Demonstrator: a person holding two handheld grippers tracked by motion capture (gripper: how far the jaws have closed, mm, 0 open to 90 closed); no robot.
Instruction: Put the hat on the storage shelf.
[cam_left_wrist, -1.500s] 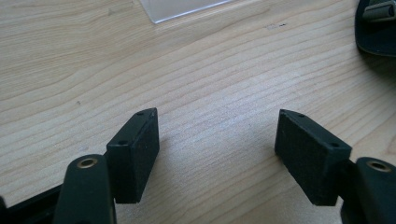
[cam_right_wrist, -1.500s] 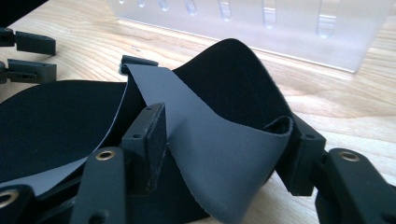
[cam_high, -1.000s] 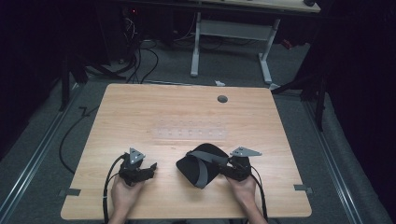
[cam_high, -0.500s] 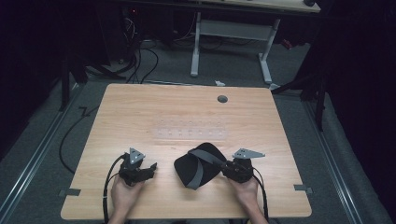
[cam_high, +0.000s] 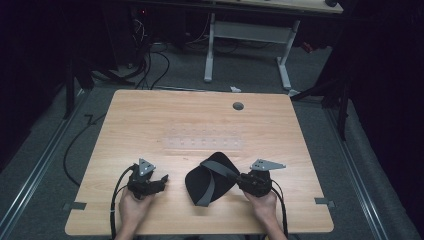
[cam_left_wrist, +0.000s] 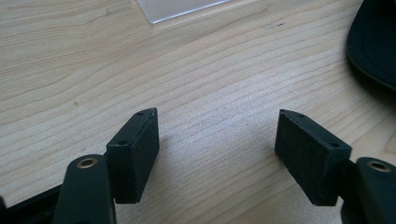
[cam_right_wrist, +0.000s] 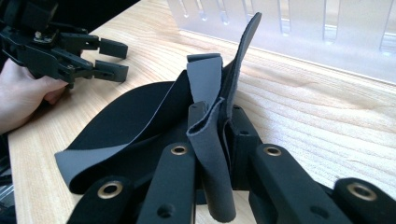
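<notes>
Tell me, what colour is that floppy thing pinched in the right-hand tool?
The floppy piece is black with grey strap parts, clearest in the right gripper view.

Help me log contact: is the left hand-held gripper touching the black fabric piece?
No, the left hand-held gripper sits apart from the black fabric piece, open over bare table.

we note the table (cam_high: 150, 125) as pale wood with fine, darker grain lines. the folded cloth piece (cam_high: 210, 179) reads black on its broad face, with a grey band (cam_high: 207, 189) crossing it. both the left gripper (cam_high: 161, 181) and the right gripper (cam_high: 239, 181) are black, with brass-coloured rivets and grey top plates. the clear plastic sheet (cam_high: 205, 142) looks faintly whitish. the floor (cam_high: 45, 145) is dark grey.
</notes>
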